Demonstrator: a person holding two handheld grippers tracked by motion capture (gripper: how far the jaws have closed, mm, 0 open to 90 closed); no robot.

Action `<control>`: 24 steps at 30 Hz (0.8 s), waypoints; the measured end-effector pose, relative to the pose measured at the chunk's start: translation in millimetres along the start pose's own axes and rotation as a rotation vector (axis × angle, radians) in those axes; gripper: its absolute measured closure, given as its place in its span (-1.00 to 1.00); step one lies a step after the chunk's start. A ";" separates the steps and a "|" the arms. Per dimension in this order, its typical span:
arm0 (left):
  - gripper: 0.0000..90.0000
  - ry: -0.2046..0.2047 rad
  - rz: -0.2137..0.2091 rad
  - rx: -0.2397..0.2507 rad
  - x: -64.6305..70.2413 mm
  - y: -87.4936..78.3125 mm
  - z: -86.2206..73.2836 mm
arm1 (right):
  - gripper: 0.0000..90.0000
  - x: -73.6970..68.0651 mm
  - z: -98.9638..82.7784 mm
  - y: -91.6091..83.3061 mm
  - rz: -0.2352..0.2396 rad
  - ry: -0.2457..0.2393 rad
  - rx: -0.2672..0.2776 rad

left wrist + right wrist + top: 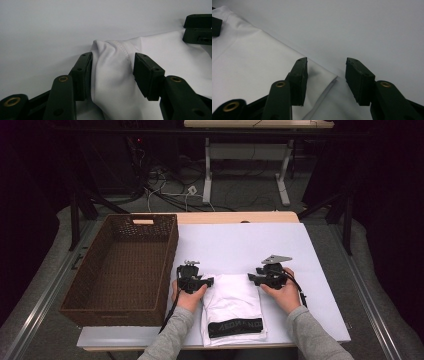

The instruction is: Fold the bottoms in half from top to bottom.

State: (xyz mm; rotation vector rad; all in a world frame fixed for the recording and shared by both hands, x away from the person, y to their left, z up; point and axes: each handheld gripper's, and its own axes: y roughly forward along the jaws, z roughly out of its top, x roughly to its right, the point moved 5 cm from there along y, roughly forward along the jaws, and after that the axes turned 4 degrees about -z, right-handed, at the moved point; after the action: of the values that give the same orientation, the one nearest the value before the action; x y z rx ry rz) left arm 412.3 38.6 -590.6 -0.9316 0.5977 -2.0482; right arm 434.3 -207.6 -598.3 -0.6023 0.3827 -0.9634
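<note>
A folded white garment (235,302) with a black lettered band along its near edge lies on the white table cover. My left gripper (210,281) is at its far left corner. In the left gripper view a raised bunch of the cloth (112,75) stands between the jaws of the left gripper (113,58), which are spread wide. My right gripper (251,278) is at the far right corner. Its jaws are also apart in the right gripper view (326,62): one jaw is over the garment's corner (322,75), the other over bare table.
A large brown wicker basket (170,255) with nothing in it stands left of the garment, close to my left hand. The white table cover (240,240) stretches beyond the garment. Table legs and cables lie on the floor behind.
</note>
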 end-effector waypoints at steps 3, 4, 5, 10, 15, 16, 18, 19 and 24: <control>0.13 0.004 0.003 -0.001 -0.2 -0.1 -0.1 | 0.30 -2.4 -0.8 -0.8 0.010 -0.006 -0.001; 0.14 0.005 0.005 -0.001 -0.3 -0.2 -0.1 | 0.33 -4.0 -0.8 -1.1 0.016 0.001 -0.003; 0.14 0.004 0.007 -0.001 -0.4 -0.2 -0.1 | 0.37 -4.7 -1.1 -1.5 0.016 -0.002 -0.008; 0.18 0.002 0.007 -0.002 -1.0 -0.4 0.0 | 0.51 -7.6 -1.6 -2.8 0.032 0.016 -0.020; 0.26 -0.005 0.002 -0.006 -1.4 -0.7 0.0 | 0.70 -9.0 -1.8 -4.1 0.059 0.041 -0.039; 0.27 -0.006 0.001 -0.007 -1.4 -0.7 0.0 | 0.72 -9.8 -1.7 -4.3 0.065 0.046 -0.043; 0.28 -0.008 -0.001 -0.008 -1.5 -0.8 0.1 | 0.76 -10.3 -1.5 -4.6 0.064 0.040 -0.044; 0.28 -0.008 -0.002 -0.008 -1.7 -0.8 0.1 | 0.78 -11.1 -1.5 -4.8 0.065 0.043 -0.046; 0.31 -0.006 0.001 -0.010 -1.5 -0.8 0.2 | 0.84 -12.4 -0.6 -5.2 0.061 0.046 -0.045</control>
State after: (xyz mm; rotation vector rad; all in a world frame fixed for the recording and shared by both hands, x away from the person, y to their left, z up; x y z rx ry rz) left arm 412.7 40.3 -590.5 -0.9422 0.6058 -2.0423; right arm 424.1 -199.5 -595.0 -0.6070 0.4624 -0.9133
